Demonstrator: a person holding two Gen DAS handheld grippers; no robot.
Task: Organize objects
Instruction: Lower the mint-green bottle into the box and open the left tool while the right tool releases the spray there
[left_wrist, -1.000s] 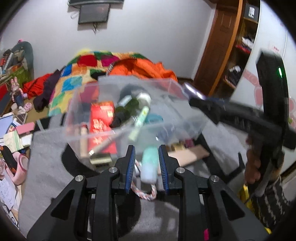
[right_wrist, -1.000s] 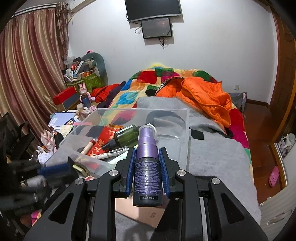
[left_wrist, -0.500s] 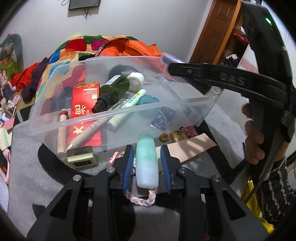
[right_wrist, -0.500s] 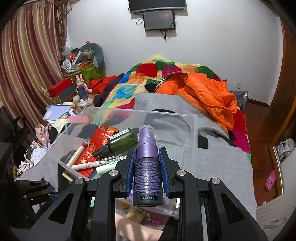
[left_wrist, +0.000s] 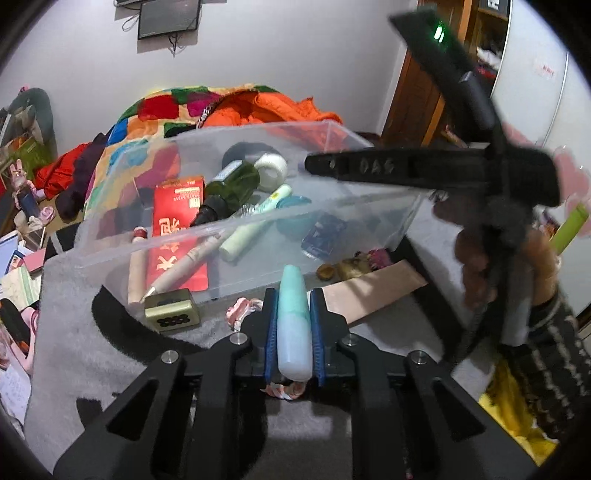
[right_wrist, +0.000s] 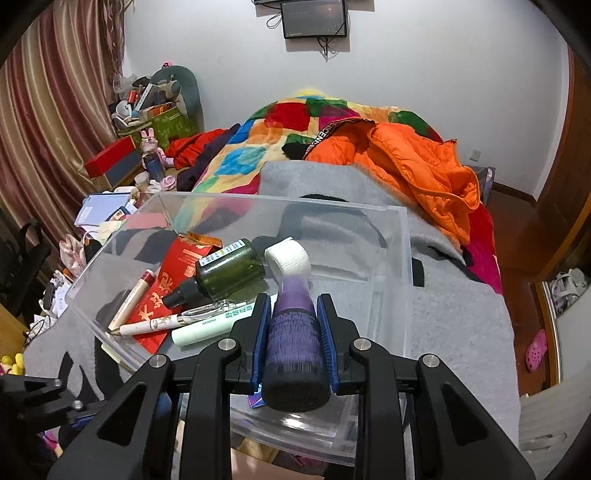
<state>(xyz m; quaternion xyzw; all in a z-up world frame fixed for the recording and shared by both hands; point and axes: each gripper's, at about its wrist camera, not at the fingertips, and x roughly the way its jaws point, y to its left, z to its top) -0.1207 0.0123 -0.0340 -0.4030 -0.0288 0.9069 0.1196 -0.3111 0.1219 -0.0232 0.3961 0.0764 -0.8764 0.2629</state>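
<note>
Before the clear bin (left_wrist: 332, 206), the left gripper (left_wrist: 294, 325) was closing its jaws on a pale green tube (left_wrist: 294, 325), pads against its sides; over the bin (right_wrist: 399, 258), the right gripper (right_wrist: 293, 332) clamped a purple bottle (right_wrist: 293, 332) above the green bottle (right_wrist: 229, 271) inside

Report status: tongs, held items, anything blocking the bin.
Left tongs closing on mint tube. Right tongs shut on purple bottle, over clear bin. White tape roll just ahead.
</note>
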